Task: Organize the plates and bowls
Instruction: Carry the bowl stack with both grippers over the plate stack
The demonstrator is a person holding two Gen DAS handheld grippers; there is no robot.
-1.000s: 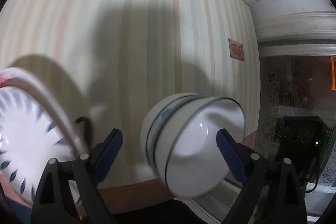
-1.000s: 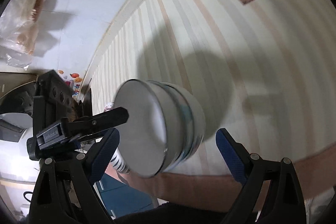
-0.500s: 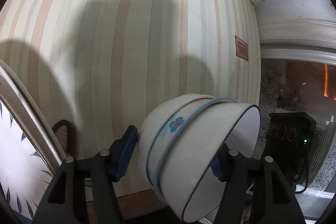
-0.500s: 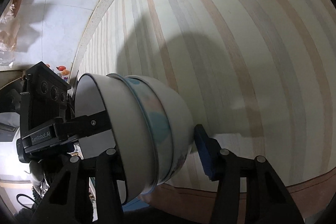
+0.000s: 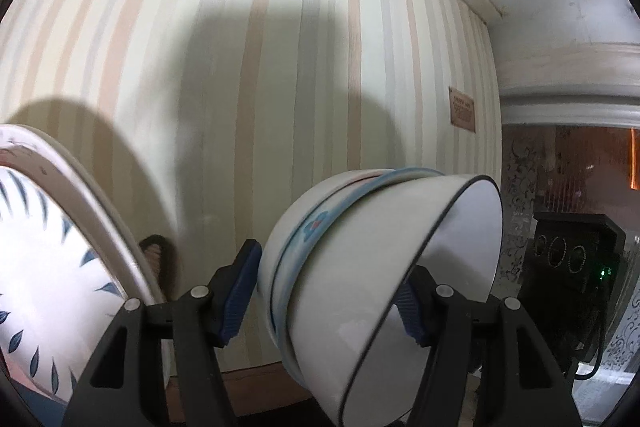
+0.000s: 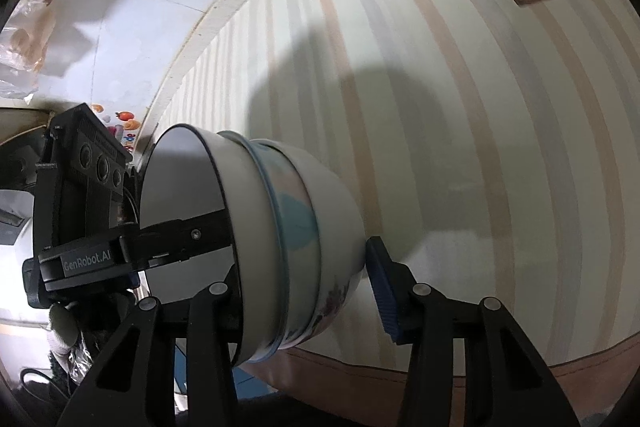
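Closing in from both sides over the last second, the two grippers now carry one nested stack of bowls tipped on its side in the air before the striped wall, where a second ago their jaws stood wide; I judge the stack is in transit to its place. At far left a glossy plate with blue leaf marks and a thick pale rim leans close. The left gripper is clenched on the stack, blue ribbed pads against smooth white glaze. The right gripper grips it too: one finger hidden behind the black-edged rim, its right pad against the rounded base.
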